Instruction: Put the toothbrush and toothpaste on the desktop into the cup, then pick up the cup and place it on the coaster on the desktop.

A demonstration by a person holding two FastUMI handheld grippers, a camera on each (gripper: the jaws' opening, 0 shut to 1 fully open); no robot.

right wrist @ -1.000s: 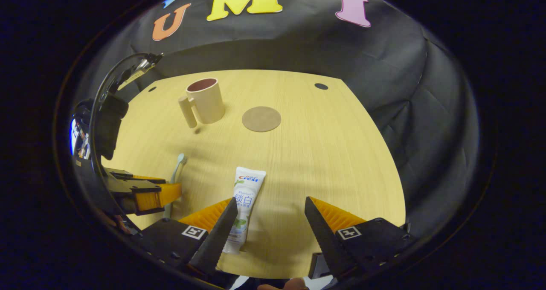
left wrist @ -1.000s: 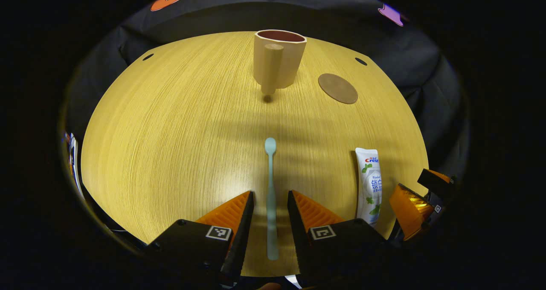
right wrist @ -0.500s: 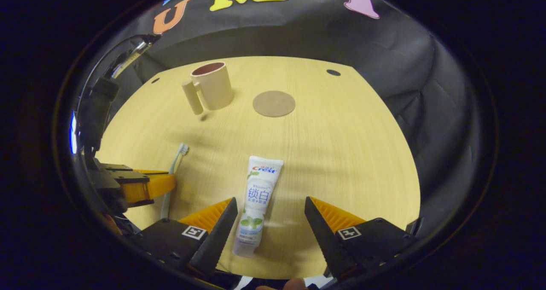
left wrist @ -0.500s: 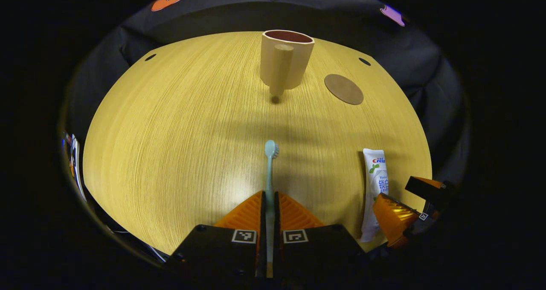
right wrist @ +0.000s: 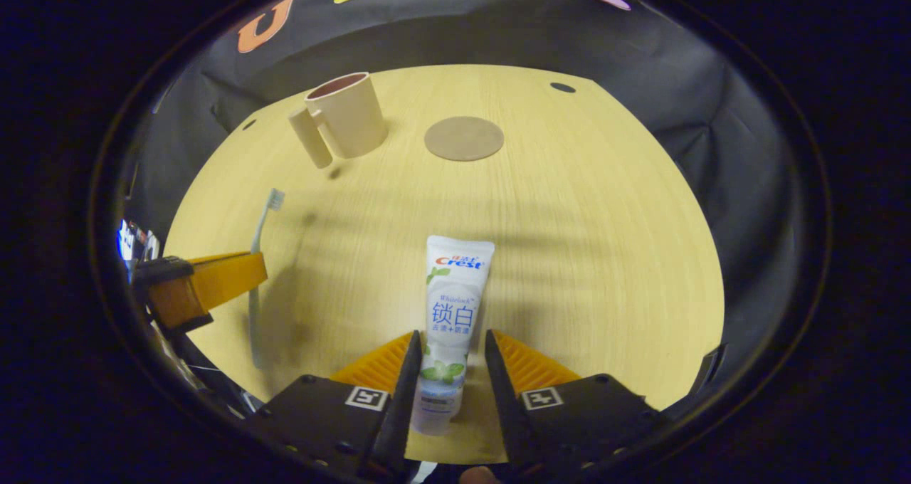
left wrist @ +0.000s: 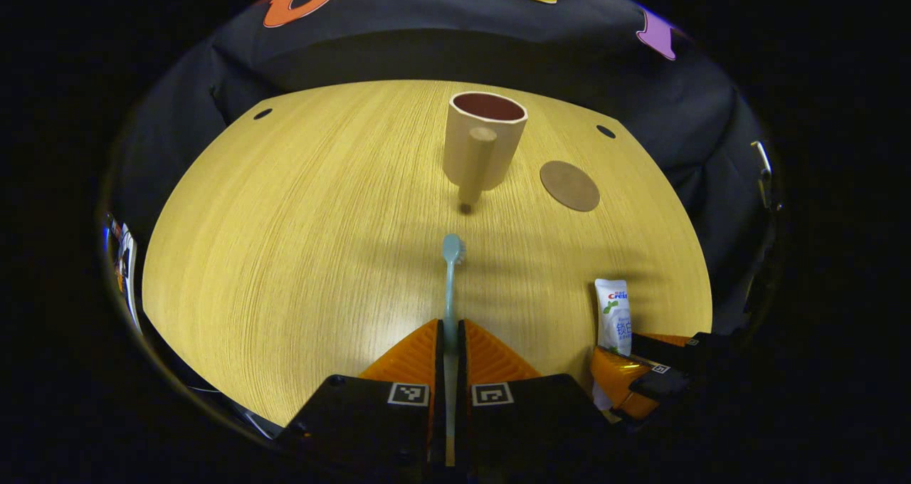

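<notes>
My left gripper (left wrist: pixel 450 325) is shut on the handle of the pale blue toothbrush (left wrist: pixel 452 250), whose head points toward the beige cup (left wrist: pixel 484 146) farther up the table. The brown round coaster (left wrist: pixel 569 185) lies to the right of the cup. In the right gripper view, my right gripper (right wrist: pixel 452 336) straddles the lower half of the white toothpaste tube (right wrist: pixel 455 292), which lies flat. Its jaws are narrowed, with a slim gap showing on the right side. The left gripper (right wrist: pixel 238 279) with the toothbrush (right wrist: pixel 257 256) shows at the left, and the cup (right wrist: pixel 349 117) and coaster (right wrist: pixel 464 138) stand beyond.
The round wooden table (left wrist: pixel 285 242) has small dark holes near its far edge (left wrist: pixel 606 131). Black cloth walls close in behind and beside it. The right gripper (left wrist: pixel 640 370) and the toothpaste (left wrist: pixel 613 313) sit near the table's right front edge.
The left gripper closed on the toothbrush handle and has tilted up a little. The right gripper moved over the toothpaste and its jaws narrowed around the tube.
</notes>
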